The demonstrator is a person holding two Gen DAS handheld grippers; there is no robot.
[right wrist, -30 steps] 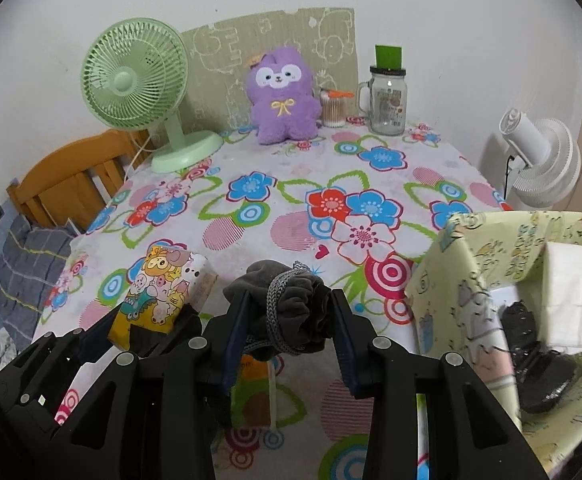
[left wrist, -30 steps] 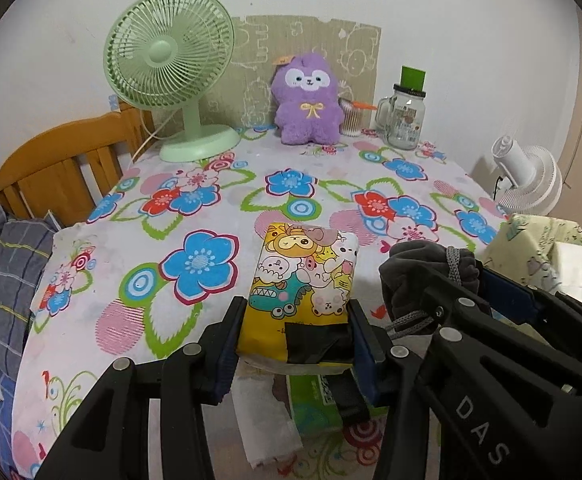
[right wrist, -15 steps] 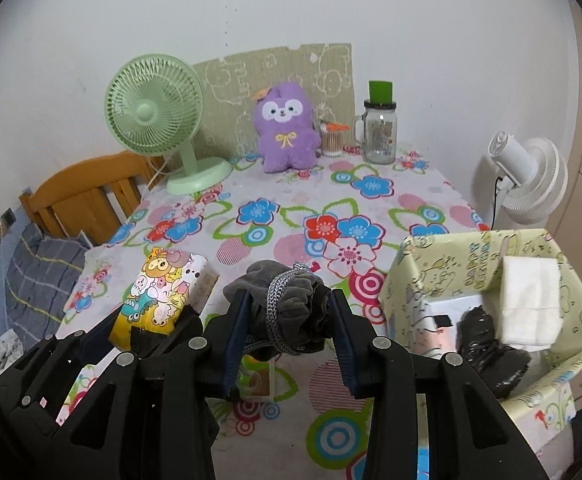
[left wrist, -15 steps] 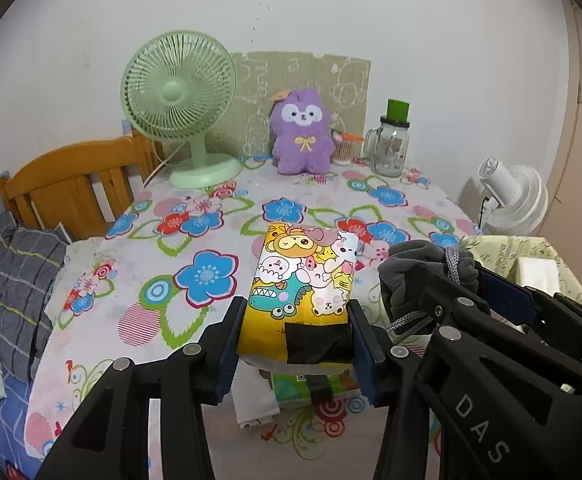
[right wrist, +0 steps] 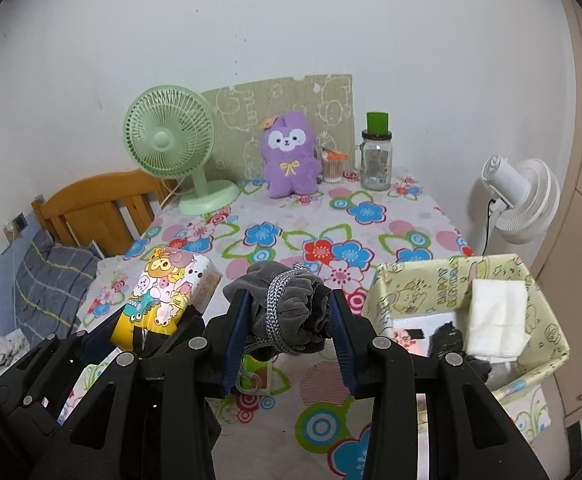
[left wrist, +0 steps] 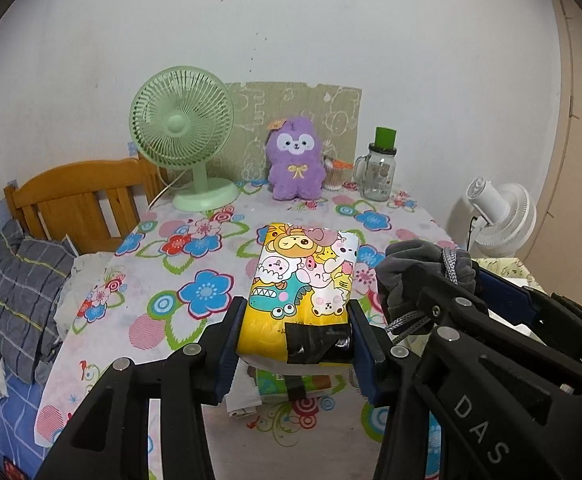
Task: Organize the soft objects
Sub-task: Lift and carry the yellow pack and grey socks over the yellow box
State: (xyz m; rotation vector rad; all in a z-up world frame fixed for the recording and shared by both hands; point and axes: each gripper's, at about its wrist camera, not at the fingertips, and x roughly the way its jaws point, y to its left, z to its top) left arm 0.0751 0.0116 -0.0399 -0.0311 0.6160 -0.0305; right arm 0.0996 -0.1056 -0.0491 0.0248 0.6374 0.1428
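My left gripper [left wrist: 297, 312] is shut on a yellow cartoon-print tissue pack [left wrist: 303, 276] and holds it up over the near part of the floral table [left wrist: 195, 248]. My right gripper [right wrist: 289, 312] is shut on a grey cloth bundle [right wrist: 291, 304] wound with a grey cord, held above the table just right of the tissue pack [right wrist: 167, 296]. A yellow paper box [right wrist: 423, 284] stands at the right; a white folded cloth [right wrist: 495, 312] and a black soft item [right wrist: 447, 336] lie in it. A purple plush toy [left wrist: 295, 160] sits at the table's back.
A green desk fan [left wrist: 183, 136] stands at the back left, a glass jar with green lid [left wrist: 379, 172] at the back right. A white fan [right wrist: 523, 196] is beyond the table's right edge. A wooden chair [left wrist: 79, 204] and bedding are left. Small packets [left wrist: 291, 384] lie under my grippers.
Both grippers have risen and drawn back from the table with their loads still held; the table and the box look farther below than before.
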